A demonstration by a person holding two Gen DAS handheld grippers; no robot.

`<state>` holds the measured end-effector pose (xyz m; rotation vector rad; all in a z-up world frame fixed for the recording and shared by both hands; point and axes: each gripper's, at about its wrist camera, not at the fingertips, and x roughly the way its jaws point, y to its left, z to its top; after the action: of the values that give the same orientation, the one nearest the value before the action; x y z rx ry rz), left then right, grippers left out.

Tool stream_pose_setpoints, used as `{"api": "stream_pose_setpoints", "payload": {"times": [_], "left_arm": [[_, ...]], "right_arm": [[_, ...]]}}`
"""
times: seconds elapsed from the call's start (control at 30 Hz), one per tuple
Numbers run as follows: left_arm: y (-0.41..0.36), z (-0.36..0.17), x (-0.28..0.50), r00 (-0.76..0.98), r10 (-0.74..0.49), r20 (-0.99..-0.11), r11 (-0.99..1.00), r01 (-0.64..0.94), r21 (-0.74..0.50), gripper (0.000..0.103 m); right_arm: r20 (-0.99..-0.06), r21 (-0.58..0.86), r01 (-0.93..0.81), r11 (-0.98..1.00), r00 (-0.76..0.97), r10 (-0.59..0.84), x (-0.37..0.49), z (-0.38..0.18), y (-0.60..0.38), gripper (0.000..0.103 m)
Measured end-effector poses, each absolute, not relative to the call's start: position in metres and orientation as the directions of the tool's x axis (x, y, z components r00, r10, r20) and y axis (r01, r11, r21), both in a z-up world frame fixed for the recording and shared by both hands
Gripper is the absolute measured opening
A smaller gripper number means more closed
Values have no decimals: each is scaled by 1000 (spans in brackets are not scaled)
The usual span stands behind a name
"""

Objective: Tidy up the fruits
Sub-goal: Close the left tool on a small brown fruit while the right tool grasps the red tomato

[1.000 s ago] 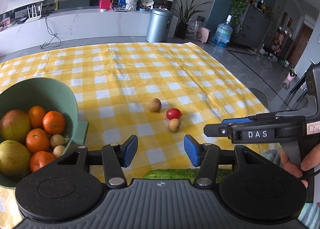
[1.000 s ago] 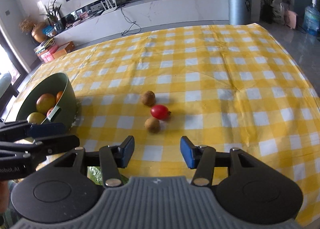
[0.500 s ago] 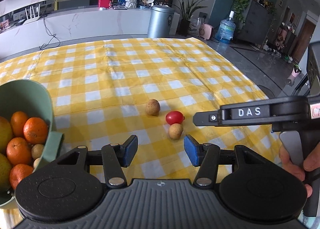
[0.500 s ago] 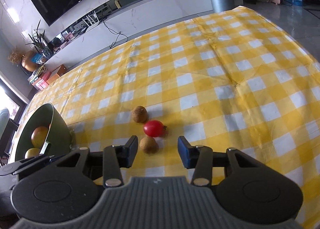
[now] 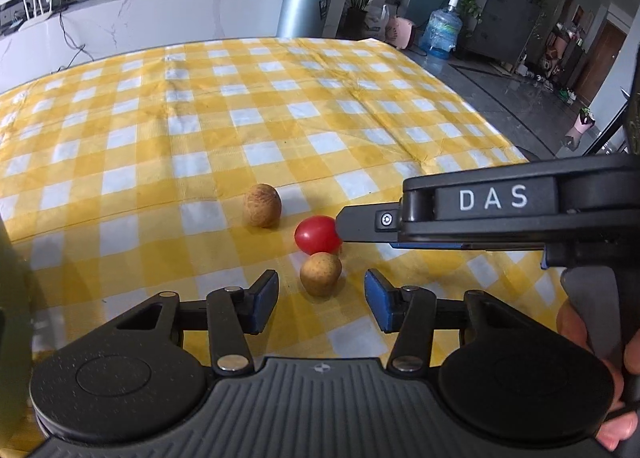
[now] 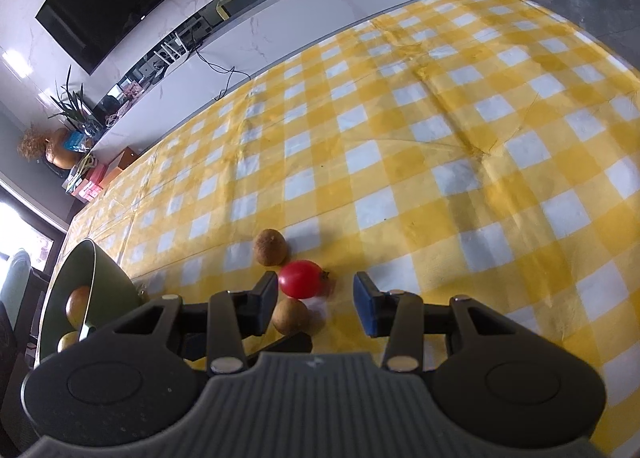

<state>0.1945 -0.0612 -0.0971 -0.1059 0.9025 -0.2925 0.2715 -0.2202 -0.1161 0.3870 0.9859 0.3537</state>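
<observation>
Three small fruits lie close together on the yellow checked cloth: a brown round one (image 5: pixel 262 205), a red cherry tomato (image 5: pixel 318 234) and a tan round one (image 5: pixel 320 274). My left gripper (image 5: pixel 320 298) is low over the cloth, its jaws closing, and the tan fruit sits just ahead of its blue pads, untouched. My right gripper (image 6: pixel 316 298) is open around the cherry tomato (image 6: pixel 301 279), which lies near its left pad (image 6: pixel 266 300). In the left wrist view the right gripper (image 5: pixel 348 223) reaches in from the right, its tip at the tomato.
A green bowl (image 6: pixel 112 282) holding fruit stands at the left; only its dark edge (image 5: pixel 12 298) shows in the left wrist view. The cloth's right edge drops to the floor. A hand (image 5: pixel 576 326) grips the right tool's handle.
Both grippers have come forward and down onto the fruit cluster. The bowl has slid almost out of the left view. The right view has rolled, and the tomato now lies between the right fingers.
</observation>
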Motion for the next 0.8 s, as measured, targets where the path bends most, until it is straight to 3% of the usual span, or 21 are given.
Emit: {"api": "stream_pose_setpoints", "payload": {"times": [0.2, 0.43, 0.8], "left_arm": [[-60, -103, 202, 574, -308, -759, 951, 188, -245, 52], [-57, -103, 203, 577, -329, -748, 944, 191, -269, 27], [-39, -94, 192, 576, -257, -776, 966, 146, -212, 27]], "right_arm": [[-739, 465, -119, 877, 494, 458, 278, -121, -216, 40], [-747, 427, -155, 891, 495, 444, 281, -123, -204, 40], [-751, 394, -218, 893, 484, 449, 282, -126, -190, 40]]}}
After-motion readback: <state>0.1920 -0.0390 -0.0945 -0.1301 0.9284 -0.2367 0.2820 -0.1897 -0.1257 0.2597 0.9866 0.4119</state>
